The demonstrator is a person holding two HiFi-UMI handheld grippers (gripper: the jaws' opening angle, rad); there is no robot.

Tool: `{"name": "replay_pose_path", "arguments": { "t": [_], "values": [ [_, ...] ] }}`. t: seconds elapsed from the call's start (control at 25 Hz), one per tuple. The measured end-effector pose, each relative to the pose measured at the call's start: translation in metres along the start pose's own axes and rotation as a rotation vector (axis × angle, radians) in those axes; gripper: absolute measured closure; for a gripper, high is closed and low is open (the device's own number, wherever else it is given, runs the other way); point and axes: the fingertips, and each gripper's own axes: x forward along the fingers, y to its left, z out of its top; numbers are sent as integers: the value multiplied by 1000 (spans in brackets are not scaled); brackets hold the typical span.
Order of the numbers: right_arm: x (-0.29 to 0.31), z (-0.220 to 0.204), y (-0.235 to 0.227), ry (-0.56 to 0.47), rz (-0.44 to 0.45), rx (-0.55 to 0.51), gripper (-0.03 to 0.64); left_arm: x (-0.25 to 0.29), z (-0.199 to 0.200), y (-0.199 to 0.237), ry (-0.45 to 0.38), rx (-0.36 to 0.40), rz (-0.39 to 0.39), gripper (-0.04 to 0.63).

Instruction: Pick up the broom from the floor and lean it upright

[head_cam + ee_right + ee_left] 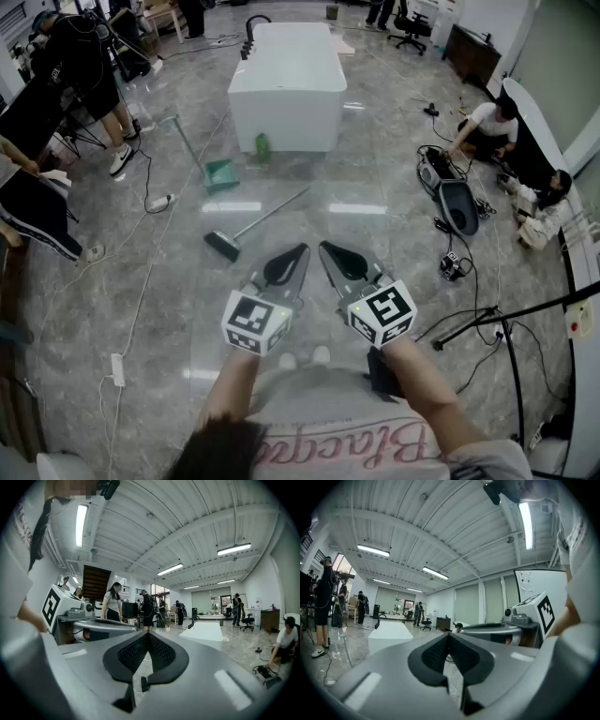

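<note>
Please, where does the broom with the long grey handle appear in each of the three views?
Head view: the broom with long grey handle lies flat, slightly left of centre.
Left gripper view: not in it.
Right gripper view: not in it.
Shared landmark: the large white rectangular counter, top centre in head view; left-centre in left gripper view; right-centre in right gripper view.

Glossy marble-look floor (pixel 375 244), metal-handled broom (pixel 255 223)
</note>
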Motion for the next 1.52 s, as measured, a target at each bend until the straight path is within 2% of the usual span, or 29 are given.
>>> {"name": "replay_pose_path", "arguments": {
  "t": [0.48, 0.88, 1.2, 1.52],
  "values": [
    [-1, -3, 9, -3, 11, 15, 617, -7, -2, 1, 13, 2, 9, 598],
    [-10, -8, 1, -15, 38, 27, 615, 9, -8, -7, 34, -4, 12, 598],
    [-15, -18, -27, 3, 62, 45, 615, 30, -11, -7, 29, -10, 67, 598],
    [3, -26, -41, 19, 79, 75, 615, 37, -24, 18, 50, -47, 111, 598]
  ]
}}
